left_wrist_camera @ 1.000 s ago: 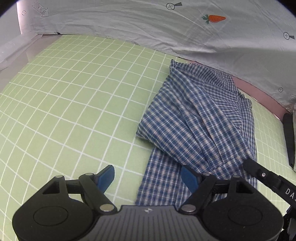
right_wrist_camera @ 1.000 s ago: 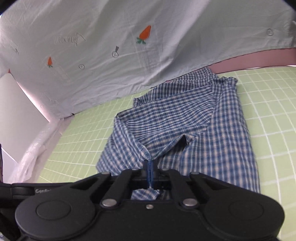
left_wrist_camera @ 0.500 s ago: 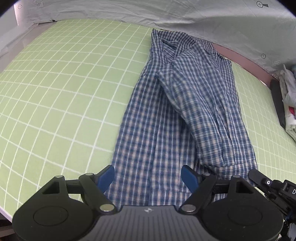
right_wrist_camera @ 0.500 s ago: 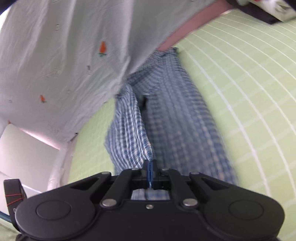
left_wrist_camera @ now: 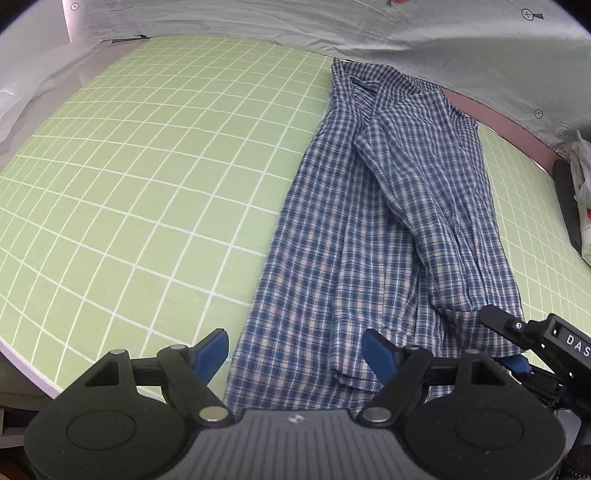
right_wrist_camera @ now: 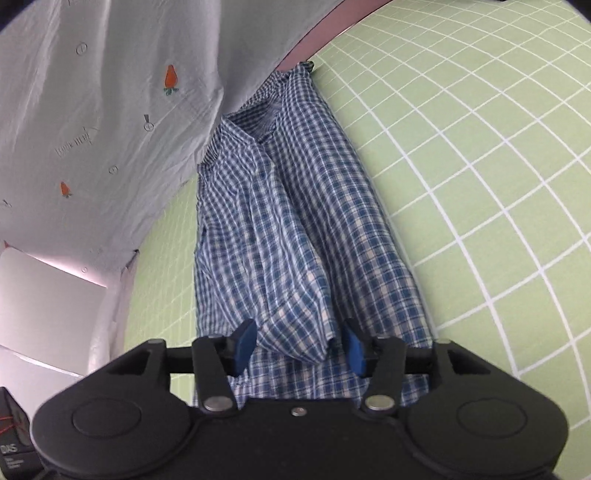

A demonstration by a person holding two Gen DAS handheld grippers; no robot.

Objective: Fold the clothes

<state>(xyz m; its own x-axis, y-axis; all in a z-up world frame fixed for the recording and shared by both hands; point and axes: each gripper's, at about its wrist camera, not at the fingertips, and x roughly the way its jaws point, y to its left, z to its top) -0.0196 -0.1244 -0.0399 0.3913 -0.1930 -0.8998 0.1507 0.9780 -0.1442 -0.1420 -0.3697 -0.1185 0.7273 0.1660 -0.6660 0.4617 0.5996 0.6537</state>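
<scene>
A blue and white checked shirt (left_wrist_camera: 388, 229) is laid out lengthwise on a green cutting mat (left_wrist_camera: 147, 177) printed with a white grid. In the left wrist view, the shirt runs from the upper centre of the frame down to the bottom centre, with a folded sleeve lying along its right side. The left gripper (left_wrist_camera: 295, 349) is seen at the bottom of that frame, its two blue-tipped fingers spread wide apart above the lower hem of the shirt; nothing is pinched between them. At the lower right edge of the same frame, part of the right gripper (left_wrist_camera: 517, 363) is seen beside the hem.

In the right wrist view, the shirt (right_wrist_camera: 295, 229) stretches from the upper centre down to the bottom centre, and the mat (right_wrist_camera: 480, 166) fills the right half. The right gripper (right_wrist_camera: 297, 349) is shown released: its jaws have just been opening, and a folded corner of checked cloth lies between the blue pads without being pressed by them.

A pale grey sheet (right_wrist_camera: 92, 110) printed with small orange carrots is draped behind the mat, across the upper left of the right wrist view and along the top of the left wrist view (left_wrist_camera: 332, 22). A dark strip and some white crumpled material are seen at the right edge of the left wrist view; what they are cannot be told.
</scene>
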